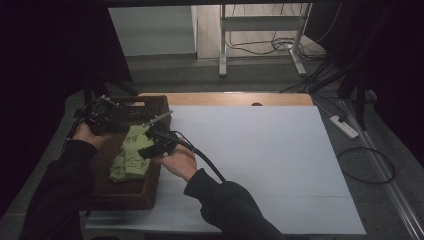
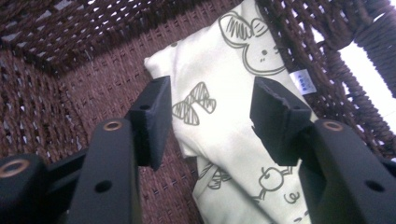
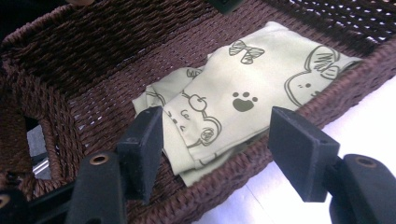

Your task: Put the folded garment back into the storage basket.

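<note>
Both claws are spread wide, holding nothing. The left claw (image 2: 208,119) and right claw (image 3: 219,149) hover over a folded pale green cloth (image 3: 243,98) lying inside a brown wicker basket (image 3: 70,70) on the worktop.

The basket (image 1: 150,197) sits at the desk's (image 1: 260,165) left edge, and its woven walls fence the inside on all sides, so the way in is from above. The folded cloth (image 1: 131,155) covers the right half of the basket floor and lies against the right wall; the left half of the floor is bare. Both grippers crowd that opening: the left gripper (image 1: 107,116) over the far left corner, the right gripper (image 1: 152,142) over the right wall, jaws apart. To the right of the basket the white desk is open all the way across
</note>
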`<state>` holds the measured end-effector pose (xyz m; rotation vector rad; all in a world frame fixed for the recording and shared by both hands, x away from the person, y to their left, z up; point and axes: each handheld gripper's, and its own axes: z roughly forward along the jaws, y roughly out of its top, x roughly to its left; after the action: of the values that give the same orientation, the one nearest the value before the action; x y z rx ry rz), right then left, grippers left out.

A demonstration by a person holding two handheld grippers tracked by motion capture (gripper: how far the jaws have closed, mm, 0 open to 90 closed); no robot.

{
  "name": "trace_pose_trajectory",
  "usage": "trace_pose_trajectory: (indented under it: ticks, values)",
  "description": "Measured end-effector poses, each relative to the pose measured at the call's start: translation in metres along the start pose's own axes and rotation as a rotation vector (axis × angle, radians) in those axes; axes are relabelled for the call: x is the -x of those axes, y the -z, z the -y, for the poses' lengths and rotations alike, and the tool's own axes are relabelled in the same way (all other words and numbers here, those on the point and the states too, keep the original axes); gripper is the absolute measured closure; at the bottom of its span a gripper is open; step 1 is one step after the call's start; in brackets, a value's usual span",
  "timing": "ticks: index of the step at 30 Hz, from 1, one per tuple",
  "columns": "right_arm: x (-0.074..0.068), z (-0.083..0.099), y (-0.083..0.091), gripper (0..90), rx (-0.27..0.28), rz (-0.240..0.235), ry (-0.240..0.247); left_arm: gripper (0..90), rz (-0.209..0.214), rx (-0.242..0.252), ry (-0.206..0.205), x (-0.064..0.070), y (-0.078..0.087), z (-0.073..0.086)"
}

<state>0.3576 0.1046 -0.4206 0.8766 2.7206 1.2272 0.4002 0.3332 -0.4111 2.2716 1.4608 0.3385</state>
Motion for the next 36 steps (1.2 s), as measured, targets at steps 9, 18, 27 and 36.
trace_pose_trajectory:
  ticks: [9,18,27,36]
  values:
    - [0.007,0.005,0.010,29.3,0.009,0.012,0.017,42.0,0.040,0.024,-0.001,0.008,0.000,0.000]
    - [0.014,0.011,0.019,25.2,0.017,0.023,0.023,35.1,0.076,0.051,0.004,0.013,0.001,0.005]
    - [0.023,0.018,0.027,21.2,0.011,0.027,0.017,26.9,0.087,0.074,0.017,0.017,0.000,0.009]
    - [0.027,0.024,0.033,17.7,0.007,0.025,0.022,20.1,0.094,0.090,0.018,0.024,0.000,0.014]
